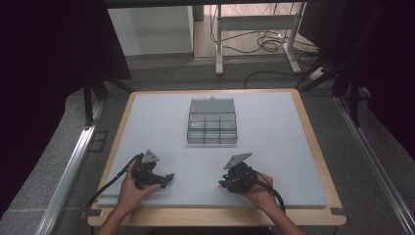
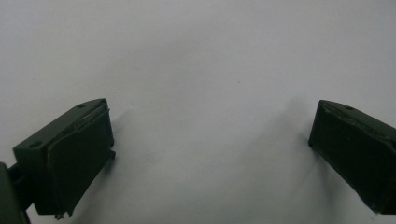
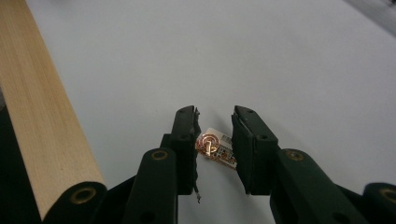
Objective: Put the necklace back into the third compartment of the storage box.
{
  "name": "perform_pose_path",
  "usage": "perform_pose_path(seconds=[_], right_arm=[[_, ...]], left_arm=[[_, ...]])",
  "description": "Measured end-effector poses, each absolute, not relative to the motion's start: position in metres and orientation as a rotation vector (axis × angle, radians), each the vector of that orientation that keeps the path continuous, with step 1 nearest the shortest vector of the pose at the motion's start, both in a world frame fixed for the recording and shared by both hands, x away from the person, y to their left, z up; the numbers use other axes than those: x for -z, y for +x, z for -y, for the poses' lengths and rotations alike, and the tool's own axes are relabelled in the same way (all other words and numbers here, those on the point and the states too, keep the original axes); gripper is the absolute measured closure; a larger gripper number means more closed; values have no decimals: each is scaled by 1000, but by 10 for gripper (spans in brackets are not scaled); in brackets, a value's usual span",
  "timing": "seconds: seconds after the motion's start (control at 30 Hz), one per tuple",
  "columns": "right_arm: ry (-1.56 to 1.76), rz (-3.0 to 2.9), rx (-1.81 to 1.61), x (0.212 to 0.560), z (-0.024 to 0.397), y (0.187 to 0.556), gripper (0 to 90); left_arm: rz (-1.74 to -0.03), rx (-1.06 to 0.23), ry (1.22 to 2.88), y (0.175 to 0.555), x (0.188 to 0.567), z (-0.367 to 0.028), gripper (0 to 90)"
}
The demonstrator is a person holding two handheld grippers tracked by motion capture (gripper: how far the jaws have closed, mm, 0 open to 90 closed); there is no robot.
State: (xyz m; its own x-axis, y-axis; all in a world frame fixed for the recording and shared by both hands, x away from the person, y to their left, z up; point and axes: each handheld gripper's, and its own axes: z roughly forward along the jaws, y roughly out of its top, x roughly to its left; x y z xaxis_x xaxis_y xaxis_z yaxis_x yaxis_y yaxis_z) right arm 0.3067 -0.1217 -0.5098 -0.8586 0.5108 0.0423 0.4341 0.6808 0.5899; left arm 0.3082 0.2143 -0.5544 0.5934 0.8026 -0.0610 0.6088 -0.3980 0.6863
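My right gripper rests low over the front right of the grey mat. Its jaws stand narrow and appear shut on a small copper-coloured ring piece on a white tag. Both pads seem to touch the piece. My left gripper sits at the front left, jaws wide open over bare mat with nothing between them. A hand holds each gripper from the table's near edge.
A clear plastic compartment box with its lid raised stands at the middle back of the grey mat. The wooden table edge runs close beside the right gripper. Metal rails flank the table.
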Motion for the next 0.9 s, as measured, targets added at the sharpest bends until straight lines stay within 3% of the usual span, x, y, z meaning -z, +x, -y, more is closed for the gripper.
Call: perform_pose_path(seconds=[0.47, 0.63, 0.67, 0.9], right_arm=[[753, -2766, -847, 515, 117, 305, 723], [776, -2762, -827, 514, 114, 305, 782], [778, -2758, -813, 514, 114, 305, 836], [795, -2761, -829, 514, 116, 306, 880]], left_arm=[[-1113, -369, 2144, 308, 554, -214, 0], [-1110, -369, 2143, 308, 554, -214, 0], [-1112, -369, 2142, 308, 554, -214, 0], [-1113, -369, 2141, 308, 555, -214, 0]])
